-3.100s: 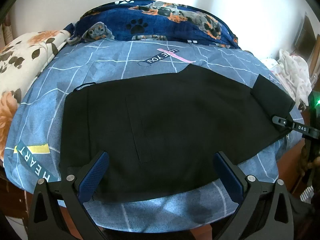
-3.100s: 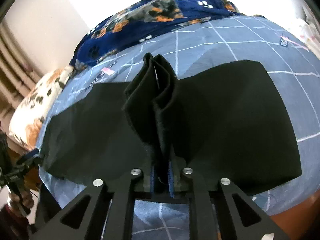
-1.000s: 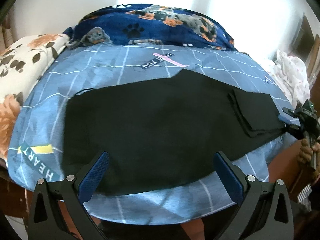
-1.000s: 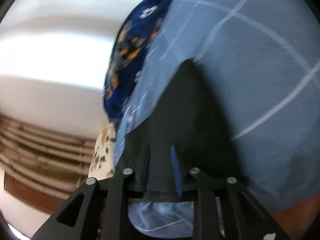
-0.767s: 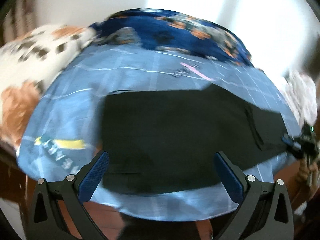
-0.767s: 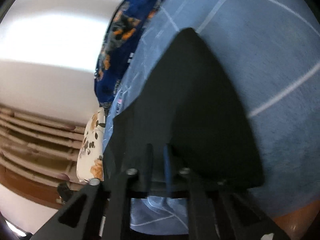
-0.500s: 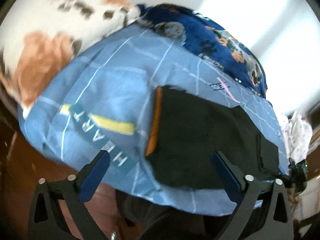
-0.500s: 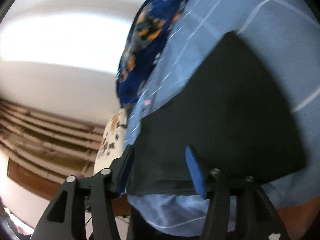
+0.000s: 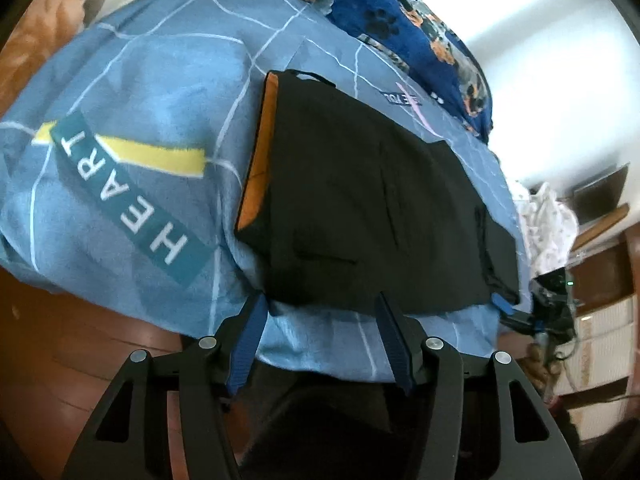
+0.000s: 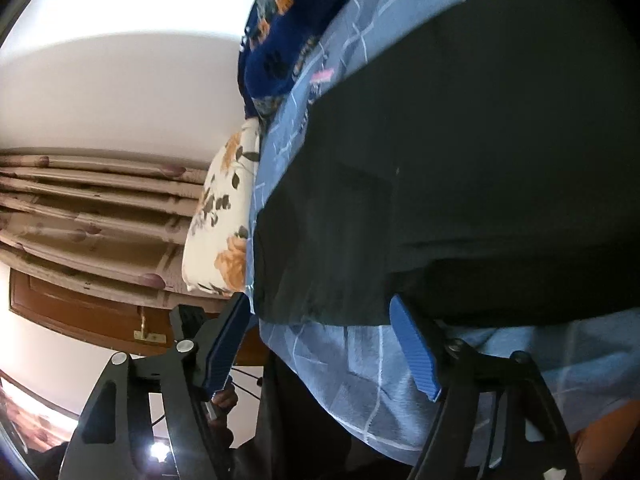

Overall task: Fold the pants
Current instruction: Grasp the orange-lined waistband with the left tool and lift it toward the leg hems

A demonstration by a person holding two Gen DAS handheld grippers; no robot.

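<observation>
Black pants [image 9: 360, 200] lie flat on the blue bedspread [image 9: 140, 120], with an orange waistband lining [image 9: 260, 152] showing at their left end. My left gripper [image 9: 320, 300] is open, its blue fingertips at the near edge of the waistband end. The leg end is folded over at the right. My right gripper [image 10: 320, 304] is open at the near edge of the pants [image 10: 460, 180], and it shows in the left wrist view [image 9: 516, 312] by the folded leg end. Neither gripper holds cloth.
A dark blue dog-print blanket [image 9: 400, 12] lies at the far side of the bed. A floral pillow [image 10: 224, 216] sits at the left end. White cloth [image 9: 548, 224] lies past the right end. A wooden floor [image 9: 60, 340] is below the bed edge.
My right gripper let go of the leg end and opened after laying it over the pants. My left gripper moved in to the waistband corner and narrowed its opening.
</observation>
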